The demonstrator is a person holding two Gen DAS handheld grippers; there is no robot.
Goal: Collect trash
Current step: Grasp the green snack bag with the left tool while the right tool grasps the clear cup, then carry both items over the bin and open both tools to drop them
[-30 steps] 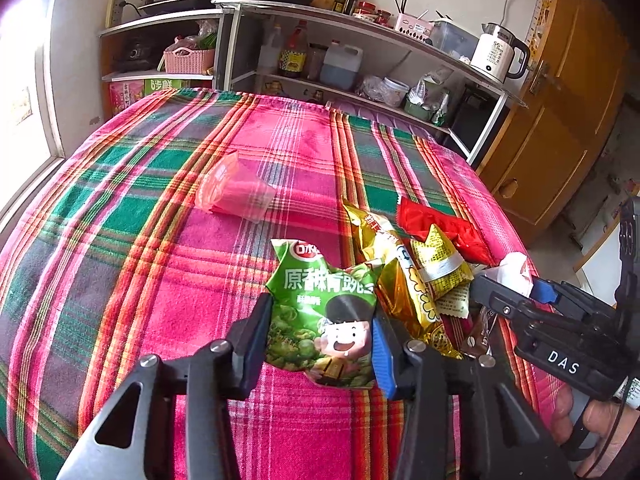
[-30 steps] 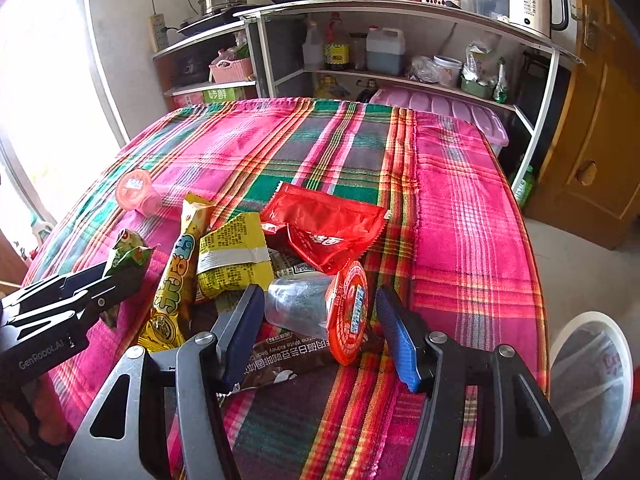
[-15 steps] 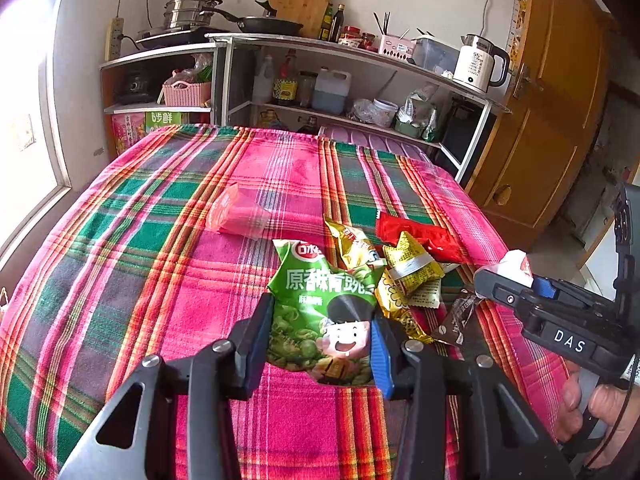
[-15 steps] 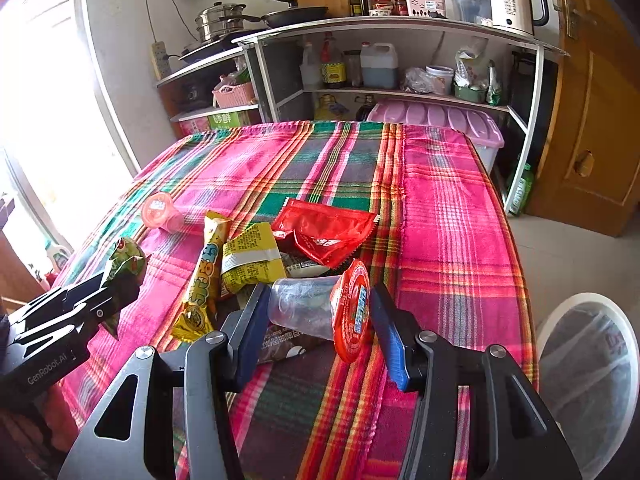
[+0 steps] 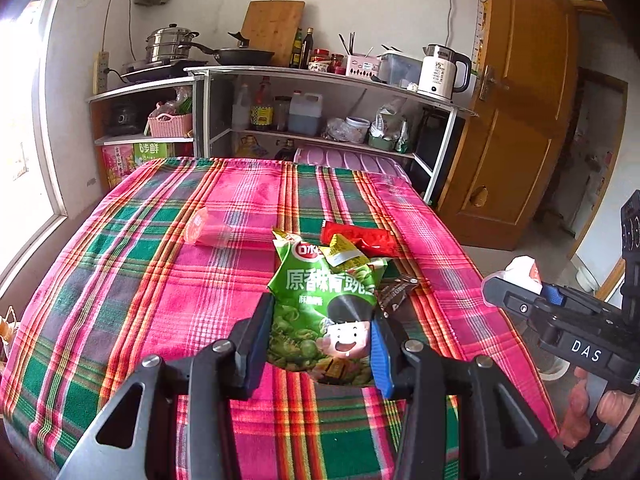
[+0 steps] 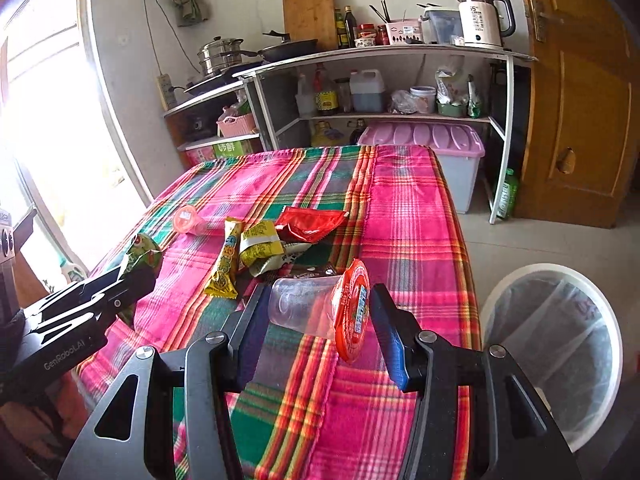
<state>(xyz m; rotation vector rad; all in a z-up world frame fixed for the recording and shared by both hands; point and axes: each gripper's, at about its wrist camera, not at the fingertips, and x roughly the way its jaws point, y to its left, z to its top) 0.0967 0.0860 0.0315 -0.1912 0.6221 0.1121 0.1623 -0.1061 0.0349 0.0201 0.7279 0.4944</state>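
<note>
My left gripper [image 5: 318, 340] is shut on a green snack bag [image 5: 326, 304] and holds it above the plaid table [image 5: 140, 280]. My right gripper [image 6: 318, 320] is shut on a clear plastic cup with a red foil lid [image 6: 320, 308], lifted above the table's near edge. More trash lies on the cloth: a red wrapper [image 6: 310, 222], a yellow packet [image 6: 260, 242], a yellow stick wrapper [image 6: 226, 260], a dark wrapper [image 5: 394, 292] and a second clear cup [image 6: 190, 220]. The right gripper also shows at the right of the left wrist view [image 5: 516, 284].
A white bin lined with a clear bag [image 6: 556, 340] stands on the floor right of the table. Kitchen shelves [image 6: 380, 116] and a pink-lidded box [image 6: 424, 140] stand behind the table. A wooden door [image 6: 576, 100] is at the right.
Both grippers have risen and drawn back from the trash pile, each carrying its item. The table looks farther below, and the bin shows more fully.
</note>
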